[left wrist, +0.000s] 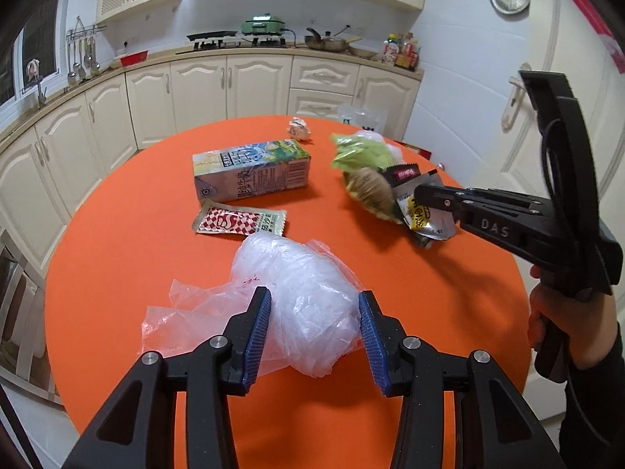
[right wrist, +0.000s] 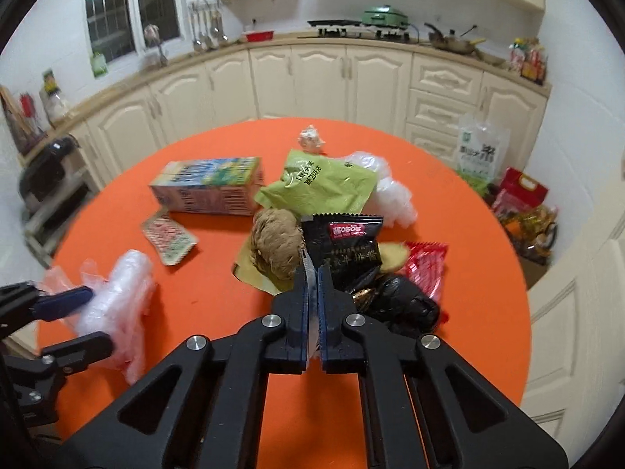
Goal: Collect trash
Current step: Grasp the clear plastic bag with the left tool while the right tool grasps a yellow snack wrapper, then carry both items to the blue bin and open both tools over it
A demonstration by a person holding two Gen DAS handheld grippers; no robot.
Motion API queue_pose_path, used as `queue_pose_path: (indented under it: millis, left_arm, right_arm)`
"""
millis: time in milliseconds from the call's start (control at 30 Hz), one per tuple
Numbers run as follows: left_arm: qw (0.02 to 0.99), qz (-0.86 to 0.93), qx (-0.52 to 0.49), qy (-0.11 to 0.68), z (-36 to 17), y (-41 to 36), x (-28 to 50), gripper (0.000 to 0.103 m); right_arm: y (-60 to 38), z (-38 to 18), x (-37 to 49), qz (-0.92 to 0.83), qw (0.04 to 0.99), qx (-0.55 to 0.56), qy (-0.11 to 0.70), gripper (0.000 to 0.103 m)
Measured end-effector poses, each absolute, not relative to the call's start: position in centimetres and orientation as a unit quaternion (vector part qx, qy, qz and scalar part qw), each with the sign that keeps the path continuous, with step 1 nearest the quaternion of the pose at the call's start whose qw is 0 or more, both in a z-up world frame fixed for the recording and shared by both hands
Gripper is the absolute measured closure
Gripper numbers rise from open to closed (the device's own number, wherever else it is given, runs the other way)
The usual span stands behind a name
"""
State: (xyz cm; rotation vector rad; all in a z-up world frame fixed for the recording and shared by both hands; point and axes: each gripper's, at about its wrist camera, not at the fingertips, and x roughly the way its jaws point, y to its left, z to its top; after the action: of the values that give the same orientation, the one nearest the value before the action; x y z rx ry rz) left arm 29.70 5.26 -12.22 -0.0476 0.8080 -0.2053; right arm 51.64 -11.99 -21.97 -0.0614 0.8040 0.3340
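Trash lies on a round orange table (left wrist: 117,273). My left gripper (left wrist: 314,308) is open, its blue pads on either side of a crumpled clear plastic bag (left wrist: 300,293), also in the right wrist view (right wrist: 117,293). My right gripper (right wrist: 313,273) is shut on a silvery wrapper edge (right wrist: 308,269) in a pile: black snack wrapper (right wrist: 343,246), green pouch (right wrist: 320,187), brown fibrous ball (right wrist: 277,246), red wrapper (right wrist: 425,265), black bag (right wrist: 402,305). The right gripper also shows in the left wrist view (left wrist: 422,195).
A milk carton (left wrist: 250,170) lies on its side mid-table, a red-checked sachet (left wrist: 238,222) in front of it, a crumpled paper ball (left wrist: 299,129) at the far edge. Cream kitchen cabinets (left wrist: 195,86) ring the table. Bags sit on the floor (right wrist: 523,211) at right.
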Motion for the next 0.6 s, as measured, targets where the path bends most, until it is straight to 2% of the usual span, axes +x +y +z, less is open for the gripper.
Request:
queue_pose_path:
  millis: [367, 600]
  left_arm:
    - [0.921, -0.11, -0.033, 0.372, -9.8, 5.0, 26.0, 0.063]
    - [0.921, -0.143, -0.011, 0.362, -8.0, -0.5, 22.9, 0.063]
  right_arm:
    - [-14.6, -17.4, 44.4, 0.181, 0.923, 0.007, 0.341, 0.098]
    - [-19.2, -17.2, 39.4, 0.153, 0.931, 0.023, 0.331, 0.098]
